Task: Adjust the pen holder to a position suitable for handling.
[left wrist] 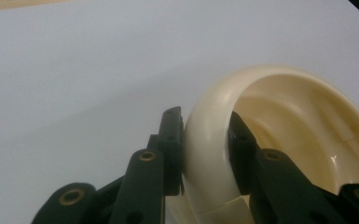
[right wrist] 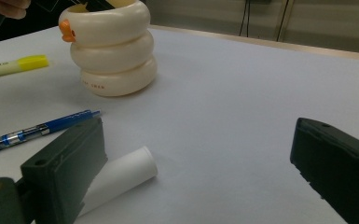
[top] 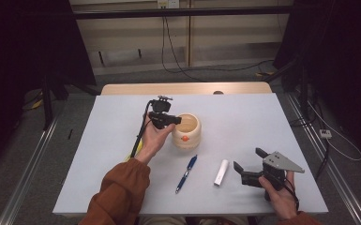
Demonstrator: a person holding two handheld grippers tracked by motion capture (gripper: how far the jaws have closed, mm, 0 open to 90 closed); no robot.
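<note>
On cup rim (left wrist: 210, 140), left hand-held gripper (left wrist: 205, 154)

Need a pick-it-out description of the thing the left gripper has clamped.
On the pale grey table, look just left of centre, where the left gripper pinches a rim. It is the cream, glossy holder shaped like three stacked rings, open-topped and upright. Unlike the blue pen and white cylinder lying flat nearby, it has a small orange beak.

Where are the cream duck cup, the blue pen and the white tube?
cream duck cup (right wrist: 114, 51), right gripper view, on its middle ring.
blue pen (top: 186, 174), high view, on the middle of its barrel.
white tube (top: 221, 172), high view, on the middle of its body.
</note>
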